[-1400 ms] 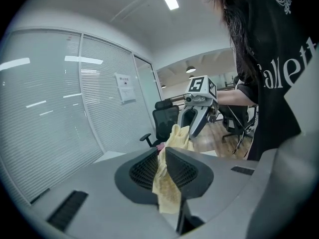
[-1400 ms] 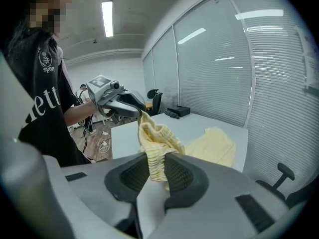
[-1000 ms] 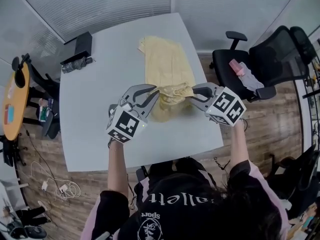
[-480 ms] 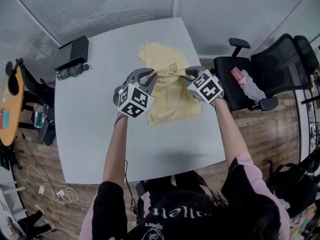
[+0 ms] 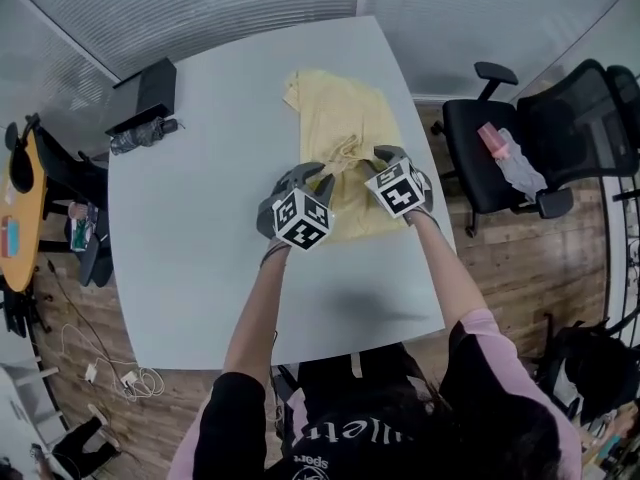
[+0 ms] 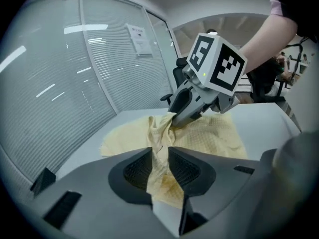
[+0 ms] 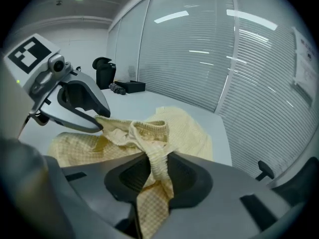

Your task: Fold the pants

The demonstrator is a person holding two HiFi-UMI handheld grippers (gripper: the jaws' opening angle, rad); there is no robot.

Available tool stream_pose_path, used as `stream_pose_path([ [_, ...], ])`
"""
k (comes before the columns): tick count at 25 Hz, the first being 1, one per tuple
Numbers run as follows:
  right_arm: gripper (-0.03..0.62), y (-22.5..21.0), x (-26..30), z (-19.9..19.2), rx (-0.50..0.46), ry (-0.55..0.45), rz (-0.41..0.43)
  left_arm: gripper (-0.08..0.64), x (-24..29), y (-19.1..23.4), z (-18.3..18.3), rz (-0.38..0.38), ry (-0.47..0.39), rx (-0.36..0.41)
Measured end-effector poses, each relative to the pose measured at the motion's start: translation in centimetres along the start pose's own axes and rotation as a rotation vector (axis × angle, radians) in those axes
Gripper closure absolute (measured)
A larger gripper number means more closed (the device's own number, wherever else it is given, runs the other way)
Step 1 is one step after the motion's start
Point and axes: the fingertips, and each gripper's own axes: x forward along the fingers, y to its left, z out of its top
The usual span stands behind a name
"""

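Observation:
Pale yellow checked pants (image 5: 345,128) lie on the white table (image 5: 200,218), doubled over on themselves. My left gripper (image 5: 322,173) and right gripper (image 5: 378,155) sit low over the cloth, side by side, each pinching the ribbed waistband. In the left gripper view the bunched fabric (image 6: 209,133) runs up between my left gripper's (image 6: 159,156) jaws, which are opening; the right gripper (image 6: 174,121) bites the same edge just ahead. In the right gripper view the waistband (image 7: 149,133) is clamped between my right gripper's (image 7: 158,168) jaws, with the left gripper (image 7: 97,123) at the left.
A black box (image 5: 150,86) and a dark bundle (image 5: 135,136) rest at the table's far left corner. A black office chair (image 5: 520,138) carrying a pink item (image 5: 497,140) stands right of the table. An orange side table (image 5: 10,208) and floor cables (image 5: 110,373) are at the left.
Both grippers carried the waistband away from the person and down onto the far part of the pants. The hanging cloth now lies folded flat on the table.

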Motion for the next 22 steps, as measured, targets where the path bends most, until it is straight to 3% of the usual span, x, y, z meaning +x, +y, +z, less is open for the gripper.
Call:
stream_pose_path([
  [3, 0.465, 0.3, 0.6, -0.5, 0.026, 0.001, -0.008, 0.318, -0.3, -0.1, -0.8, -0.012, -0.010, -0.069],
  [6, 0.356, 1.0, 0.5, -0.6, 0.041, 0.006, 0.017, 0.316, -1.3, 0.3, -1.0, -0.007, -0.034, -0.120],
  [14, 0.345, 2.0, -3.3, 2.2, 0.001, -0.055, 0.019, 0.316, -5.5, 0.6, 1.0, 0.004, -0.123, -0.158],
  [22, 0.349, 4.4, -10.1, 4.4, 0.047, -0.181, 0.024, 0.318, -10.6, -1.1, 3.9, -0.002, -0.237, -0.206],
])
